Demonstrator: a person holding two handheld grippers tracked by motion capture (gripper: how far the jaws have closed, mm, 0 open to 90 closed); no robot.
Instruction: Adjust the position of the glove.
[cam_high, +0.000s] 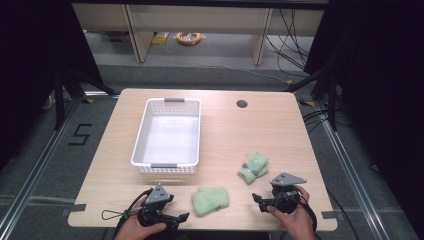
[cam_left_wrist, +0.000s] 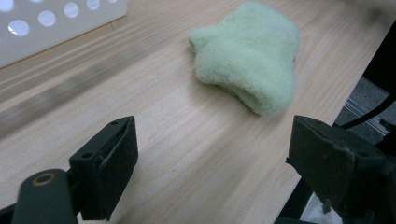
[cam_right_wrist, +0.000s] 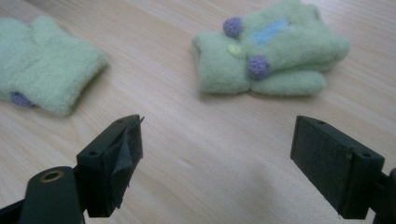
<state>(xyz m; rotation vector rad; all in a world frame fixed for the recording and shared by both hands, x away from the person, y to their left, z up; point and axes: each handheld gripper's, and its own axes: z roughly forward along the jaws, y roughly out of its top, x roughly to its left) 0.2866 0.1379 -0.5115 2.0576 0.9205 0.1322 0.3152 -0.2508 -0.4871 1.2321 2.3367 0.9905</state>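
Observation:
Two fuzzy light-green mittens lie on the wooden table. The plain-side one rests near the front edge, just right of my left gripper. In the left gripper view this mitten lies ahead, beyond the wide-apart jaws of the left gripper, which hold nothing. The second mitten, with purple pompoms and a blue patch, lies further right, just beyond my right gripper. The right gripper is open and empty too, with the decorated mitten ahead and the other mitten at left.
A white perforated plastic basket stands left of centre on the table, and its wall shows close by in the left gripper view. A round cable hole is at the back right. Dark floor surrounds the table.

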